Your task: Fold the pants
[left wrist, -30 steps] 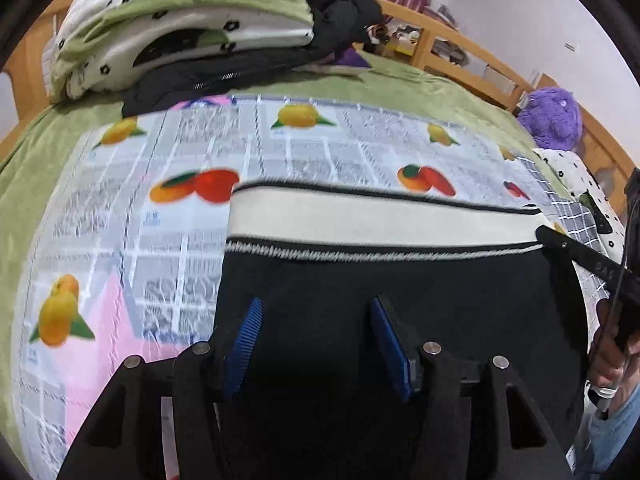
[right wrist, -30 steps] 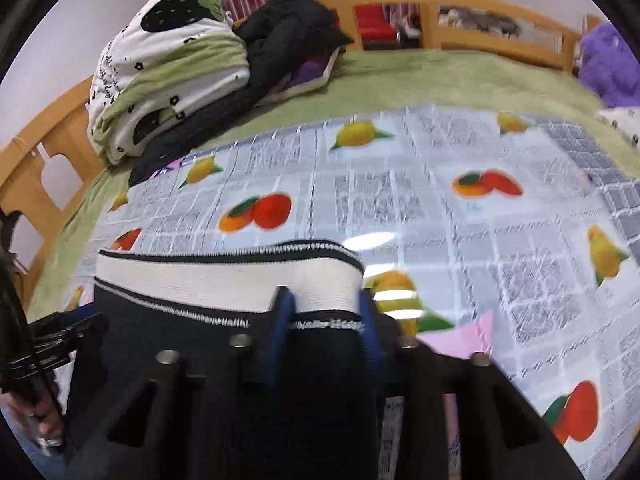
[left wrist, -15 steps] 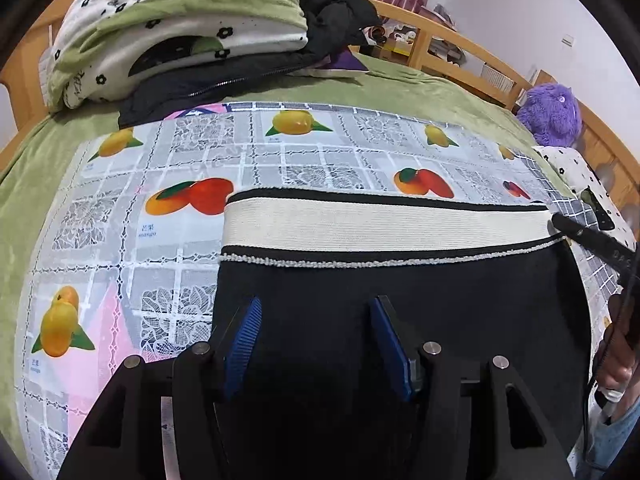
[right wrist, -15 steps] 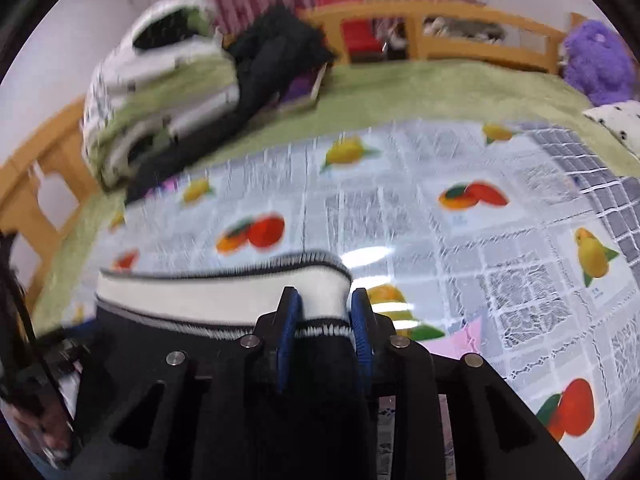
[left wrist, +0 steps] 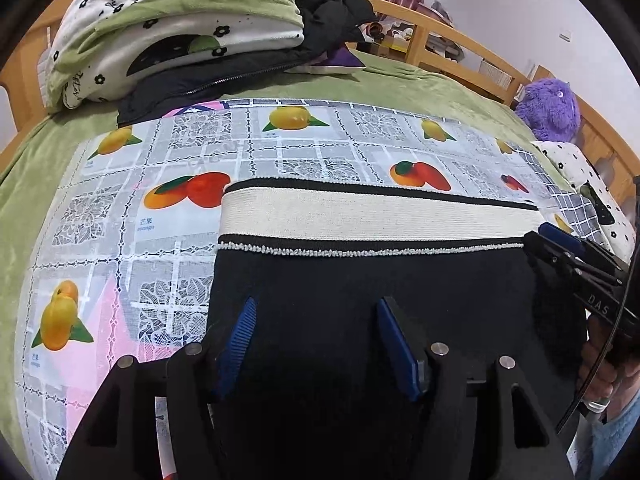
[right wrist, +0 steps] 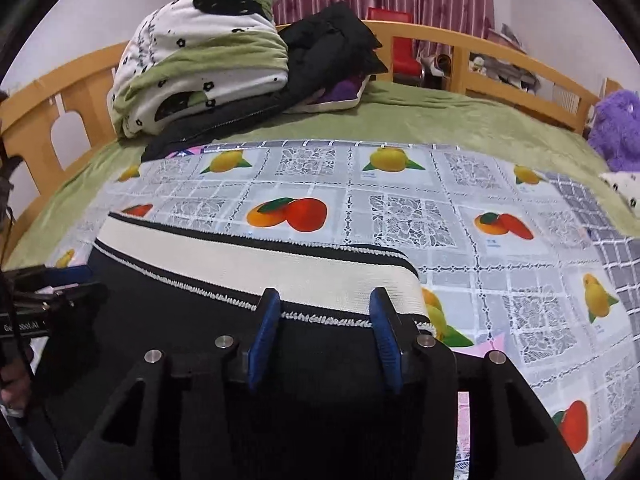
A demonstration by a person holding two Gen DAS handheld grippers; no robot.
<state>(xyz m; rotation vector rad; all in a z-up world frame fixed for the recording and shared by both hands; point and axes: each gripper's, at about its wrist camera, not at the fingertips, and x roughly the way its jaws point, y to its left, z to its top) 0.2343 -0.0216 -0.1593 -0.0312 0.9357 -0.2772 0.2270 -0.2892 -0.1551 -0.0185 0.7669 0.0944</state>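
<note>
Left gripper (left wrist: 314,340): blue-padded fingers spread wide, poised over the black cloth of the pants near their left edge; nothing is pinched between them, and I cannot tell whether the pads touch the cloth.
Right gripper (right wrist: 324,332): fingers spread apart over the right end of the waistband, one tip at the stitched seam on each side; nothing is clamped between them. From the left wrist camera it shows at the far right edge (left wrist: 560,248), at the right end of the waistband.
Bed (right wrist: 440,120): green blanket, wooden rail round the far side.
Cloth (right wrist: 400,200): plastic sheet printed with mangoes and lace squares, spread flat over the blanket.
Pants (left wrist: 360,300): black, lying flat on the printed cloth, waist end pointing away from the cameras, stretched straight between the two grippers.
Bedding pile (left wrist: 180,32): folded white and green quilt with black flowers, resting on a dark jacket (left wrist: 248,68) at the far left corner.
Waistband (left wrist: 380,216): cream ribbed band edged in black, with a line of white stitches along its lower seam.
Plush toy (left wrist: 550,108): purple, at the far right by the rail.
</note>
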